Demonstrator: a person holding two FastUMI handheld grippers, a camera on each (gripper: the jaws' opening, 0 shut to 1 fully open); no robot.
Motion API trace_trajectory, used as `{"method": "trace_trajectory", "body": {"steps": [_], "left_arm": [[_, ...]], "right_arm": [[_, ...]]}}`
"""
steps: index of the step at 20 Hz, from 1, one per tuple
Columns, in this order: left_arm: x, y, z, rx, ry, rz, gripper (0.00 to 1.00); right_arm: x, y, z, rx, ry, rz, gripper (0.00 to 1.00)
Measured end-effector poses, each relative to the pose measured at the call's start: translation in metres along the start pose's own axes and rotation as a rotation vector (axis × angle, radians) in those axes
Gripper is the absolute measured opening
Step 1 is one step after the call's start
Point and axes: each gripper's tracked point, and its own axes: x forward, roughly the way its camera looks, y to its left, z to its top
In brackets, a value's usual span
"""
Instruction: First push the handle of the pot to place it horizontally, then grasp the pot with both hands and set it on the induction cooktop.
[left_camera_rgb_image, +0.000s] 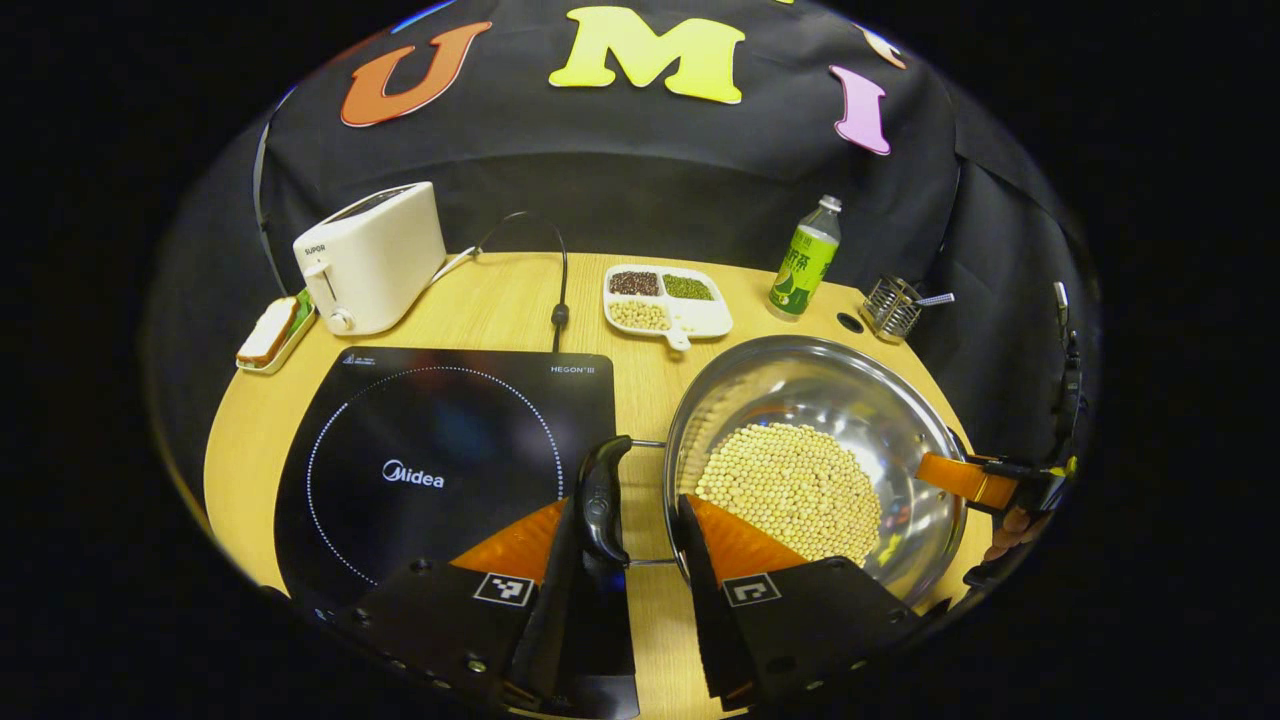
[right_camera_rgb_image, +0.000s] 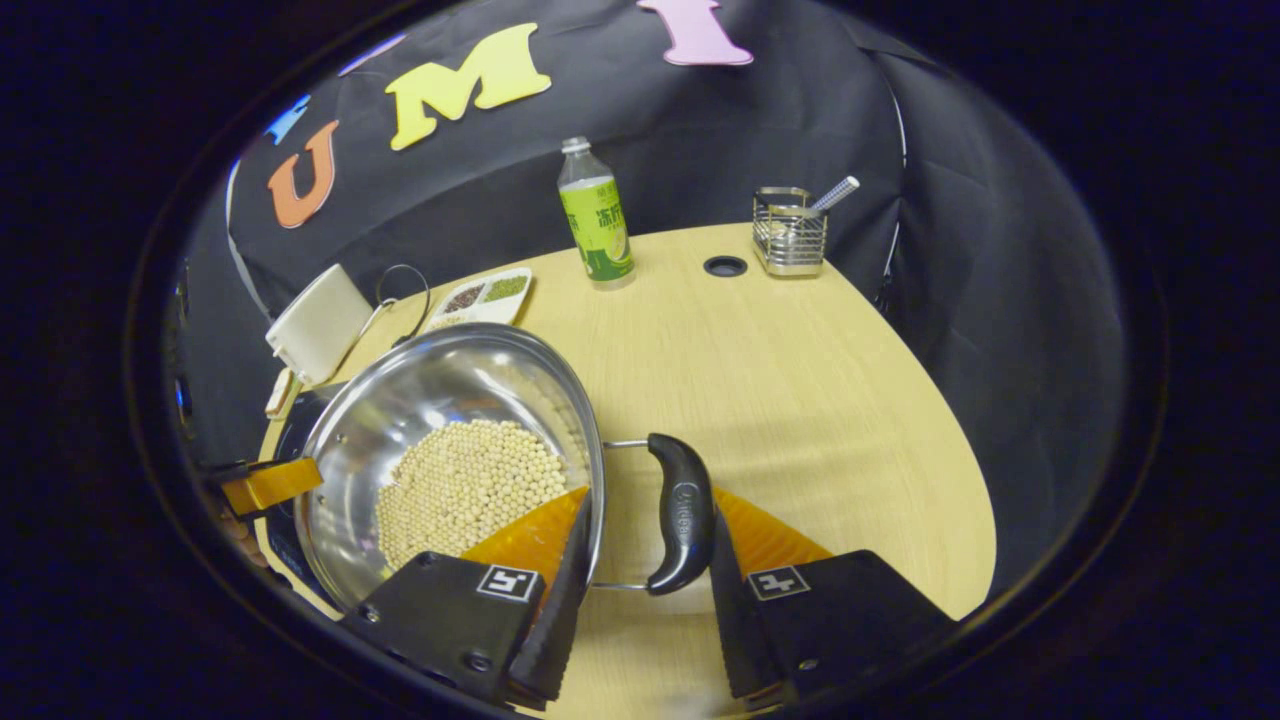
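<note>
both grippers, left (left_camera_rgb_image: 632, 520) and right (right_camera_rgb_image: 650, 545), straddled the shiny steel bean-filled pot's (left_camera_rgb_image: 860, 400) black side handles unclenched; uneven closing could've tipped beans short of the black induction cooktop (left_camera_rgb_image: 440, 450).

A white toaster (left_camera_rgb_image: 370, 258) stands far left, a divided tray of beans (left_camera_rgb_image: 667, 301) mid-far, a green bottle (left_camera_rgb_image: 804, 262) and wire holder (left_camera_rgb_image: 890, 307) far right.
</note>
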Motion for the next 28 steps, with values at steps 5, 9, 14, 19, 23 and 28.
{"method": "trace_trajectory", "body": {"steps": [5, 9, 14, 19, 23, 28], "left_arm": [[-0.033, -0.002, 0.015, 0.003, -0.048, -0.025, 0.54], [-0.066, 0.012, 0.032, 0.001, -0.104, -0.034, 0.53], [-0.108, 0.044, 0.043, 0.003, -0.161, -0.019, 0.53], [-0.151, 0.085, 0.061, -0.015, -0.244, 0.018, 0.53], [-0.175, 0.119, 0.077, -0.039, -0.305, 0.054, 0.53], [-0.183, 0.165, 0.086, -0.093, -0.321, 0.074, 0.53]], "right_arm": [[-0.04, 0.009, 0.016, -0.015, -0.05, -0.005, 0.61], [-0.068, 0.033, 0.024, -0.013, -0.07, 0.013, 0.62], [-0.098, 0.077, 0.035, -0.036, -0.101, 0.043, 0.62], [-0.117, 0.131, 0.045, -0.061, -0.105, 0.101, 0.61], [-0.127, 0.175, 0.063, -0.104, -0.139, 0.132, 0.61], [-0.12, 0.227, 0.077, -0.151, -0.159, 0.148, 0.62]]}}
